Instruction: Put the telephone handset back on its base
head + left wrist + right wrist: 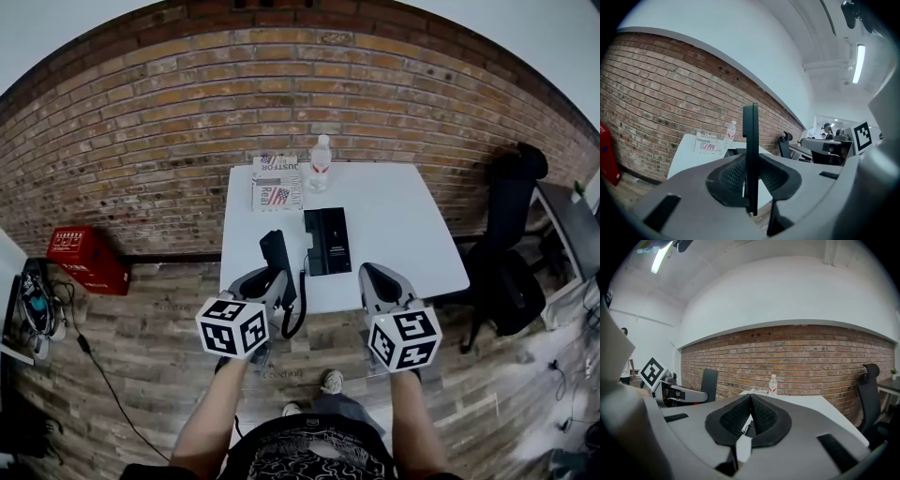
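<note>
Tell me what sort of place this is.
Likely an office: a white table with a telephone base on it, by a brick wall, and a black office chair beside it.

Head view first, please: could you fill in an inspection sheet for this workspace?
Surface: white table, against the brick wall.
Job's things: handset held upright, off its base, which lies on the table.
Clutter: water bottle and printed box at the far edge.
Grippers: left gripper shut on handset; right gripper shut, empty.
Cables: cord hangs from handset; floor cable at left.
Surroundings: red case, black chair.
</note>
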The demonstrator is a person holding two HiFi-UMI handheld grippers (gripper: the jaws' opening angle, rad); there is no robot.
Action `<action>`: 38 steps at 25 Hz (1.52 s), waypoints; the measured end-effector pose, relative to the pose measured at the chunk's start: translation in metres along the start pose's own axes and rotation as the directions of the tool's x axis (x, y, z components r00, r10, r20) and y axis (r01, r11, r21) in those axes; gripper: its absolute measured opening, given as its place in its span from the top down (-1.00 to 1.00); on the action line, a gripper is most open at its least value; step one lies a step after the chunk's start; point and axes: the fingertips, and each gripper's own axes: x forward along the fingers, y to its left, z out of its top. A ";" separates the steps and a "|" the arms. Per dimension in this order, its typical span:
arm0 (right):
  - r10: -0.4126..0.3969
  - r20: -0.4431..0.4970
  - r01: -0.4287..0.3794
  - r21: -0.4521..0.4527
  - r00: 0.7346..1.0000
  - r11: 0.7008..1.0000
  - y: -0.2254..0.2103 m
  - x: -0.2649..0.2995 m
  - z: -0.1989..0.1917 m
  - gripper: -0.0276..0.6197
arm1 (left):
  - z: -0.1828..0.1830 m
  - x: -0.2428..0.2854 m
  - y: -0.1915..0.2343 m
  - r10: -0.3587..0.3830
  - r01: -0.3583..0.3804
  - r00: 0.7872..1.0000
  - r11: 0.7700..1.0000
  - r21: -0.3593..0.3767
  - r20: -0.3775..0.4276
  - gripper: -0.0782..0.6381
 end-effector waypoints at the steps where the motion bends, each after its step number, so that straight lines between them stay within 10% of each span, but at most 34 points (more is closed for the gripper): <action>1: 0.001 0.002 -0.001 0.001 1.000 1.000 -0.001 0.003 0.000 0.91 | -0.001 0.004 0.001 -0.005 0.005 1.000 1.000 0.000 -0.006 0.56; 23: 0.049 -0.023 -0.048 0.026 0.999 0.998 -0.073 0.100 -0.003 0.91 | -0.035 0.141 0.038 -0.305 0.268 0.947 0.926 -0.267 -0.105 0.56; 38: 0.090 -0.087 -0.089 0.017 0.992 0.996 -0.101 0.140 -0.018 0.91 | -0.056 0.196 0.054 -0.556 0.438 0.821 0.757 -0.485 -0.126 0.56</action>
